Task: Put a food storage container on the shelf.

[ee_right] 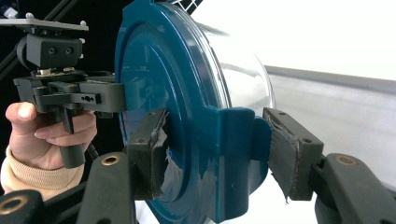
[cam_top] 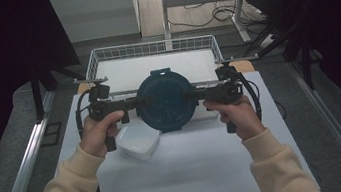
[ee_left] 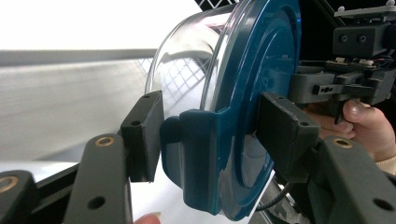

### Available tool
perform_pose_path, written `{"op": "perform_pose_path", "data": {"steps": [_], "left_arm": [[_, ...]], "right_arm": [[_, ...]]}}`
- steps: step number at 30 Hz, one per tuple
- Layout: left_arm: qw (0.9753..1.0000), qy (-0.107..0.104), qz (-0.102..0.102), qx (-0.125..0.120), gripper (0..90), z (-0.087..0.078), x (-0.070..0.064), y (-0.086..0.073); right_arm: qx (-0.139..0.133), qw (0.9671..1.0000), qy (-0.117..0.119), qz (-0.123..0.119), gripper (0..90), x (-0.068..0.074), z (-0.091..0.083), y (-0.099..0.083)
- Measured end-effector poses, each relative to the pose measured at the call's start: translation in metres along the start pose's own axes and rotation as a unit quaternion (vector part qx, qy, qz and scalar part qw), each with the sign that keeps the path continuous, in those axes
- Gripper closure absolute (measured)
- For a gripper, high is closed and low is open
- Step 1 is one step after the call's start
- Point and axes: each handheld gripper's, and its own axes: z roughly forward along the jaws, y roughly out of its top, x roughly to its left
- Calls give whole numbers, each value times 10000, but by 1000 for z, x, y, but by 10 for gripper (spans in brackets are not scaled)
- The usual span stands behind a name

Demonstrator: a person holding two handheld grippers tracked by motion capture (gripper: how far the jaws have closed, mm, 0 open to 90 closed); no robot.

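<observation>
Because the round container (cam_top: pixel 164 100) is wide and smooth-walled, I hold it from both sides at once — my left gripper (cam_top: pixel 131 103) on one edge, my right gripper (cam_top: pixel 196 94) on the opposite edge. It is lifted clear of the white table (cam_top: pixel 194 168), with its dark blue lid (ee_left: pixel 261 84) turned toward me, in front of the wire basket (cam_top: pixel 151 48).

In the left gripper view, my jaws are closed across a blue latch tab (ee_left: pixel 201 154), one pad on the clear bowl side, the other against the lid face. In the right gripper view, the same arrangement: jaws clamped over the opposite latch tab (ee_right: pixel 229 154), the torn pad covering pressing the clear wall. Gripping at the tabs gives each pair a firm ridge rather than slick plastic, in my judgement.

A square white tub (cam_top: pixel 138 142) sits on the table just below my left hand (cam_top: pixel 100 133), untouched. The level, symmetric hold suggests the container is being carried, likely toward the basket — that destination I cannot confirm.
</observation>
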Motion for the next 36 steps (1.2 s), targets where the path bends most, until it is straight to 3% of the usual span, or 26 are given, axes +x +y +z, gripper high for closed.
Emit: {"op": "perform_pose_path", "data": {"steps": [14,19,25,30,36], "left_arm": [[9998,118,133,-49,424,-7,-7,46],[9999,79,70,-7,424,-6,0,63],[9997,105,176,-124,424,-6,8,81],[9999,62,60,-61,423,-3,19,94],[9999,44,-104,-32,423,9,33,107]], "right_arm": [[-148,9998,113,-47,426,4,0,38],[-129,9999,97,-61,428,2,5,53],[-95,9999,133,-43,430,-3,13,74],[-101,9999,79,-14,430,-6,20,87],[-39,9998,87,191,430,-21,29,99]]}}
